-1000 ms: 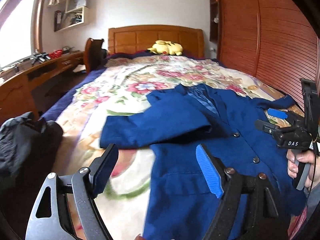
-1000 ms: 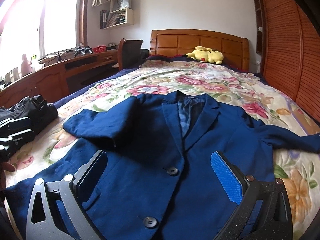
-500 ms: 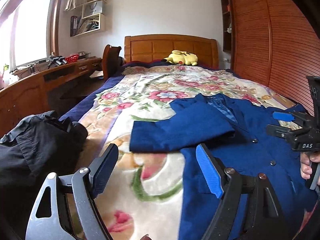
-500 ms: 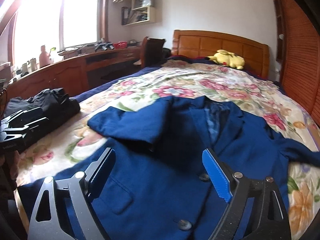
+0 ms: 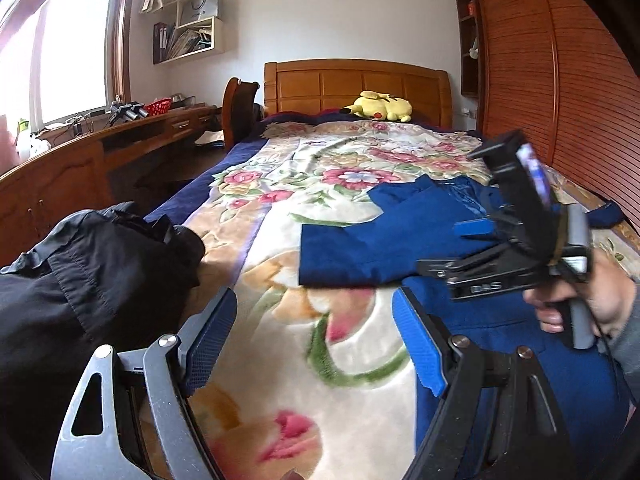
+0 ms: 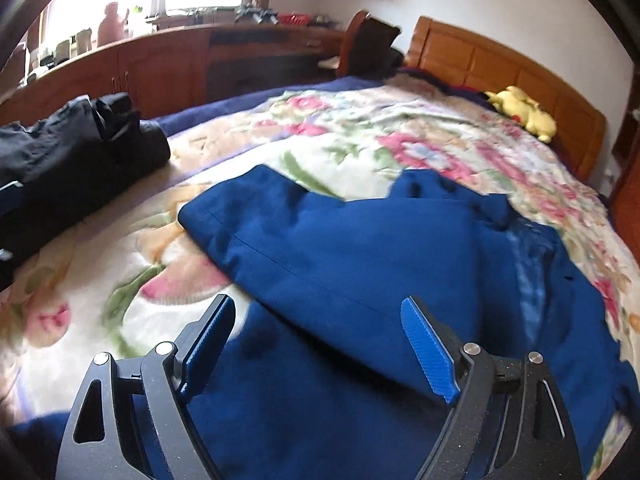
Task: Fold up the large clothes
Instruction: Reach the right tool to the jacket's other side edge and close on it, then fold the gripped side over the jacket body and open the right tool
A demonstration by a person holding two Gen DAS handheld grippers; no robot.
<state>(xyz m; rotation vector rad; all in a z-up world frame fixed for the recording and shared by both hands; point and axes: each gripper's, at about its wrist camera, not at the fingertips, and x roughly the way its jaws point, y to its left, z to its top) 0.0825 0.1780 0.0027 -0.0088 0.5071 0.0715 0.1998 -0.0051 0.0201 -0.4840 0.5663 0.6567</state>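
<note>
Nearest the left wrist camera, the left tongs [image 5: 316,344] hang spread wide and empty above the floral bedspread [image 5: 304,360], just off the left hem of the blue blazer [image 5: 496,332]; that position looks chosen for a reach at the hem edge, though this is only a judgement. Beside them on the right, the right tongs [image 6: 320,348] are likewise spread and grip nothing, hovering over the lower front of the blazer, with the person's right hand [image 5: 592,300] wrapped around their handle.

Just beyond the right tongs, the blazer lies face up on the bed, collar toward the headboard. Its left sleeve [image 6: 320,248] is already laid across the chest, which narrows the garment into a tidier strip for folding. The other sleeve seems to trail off toward the right edge of the bed, mostly hidden, so it probably needs the same treatment next.

Farther left, a bundle of black clothing [image 5: 80,272] sits at the bed's near left edge, apart from the blazer.

Farthest off, a yellow plush toy [image 5: 378,106] rests against the wooden headboard [image 5: 356,80], and a wooden table [image 5: 80,152] runs under the window along the left wall.
</note>
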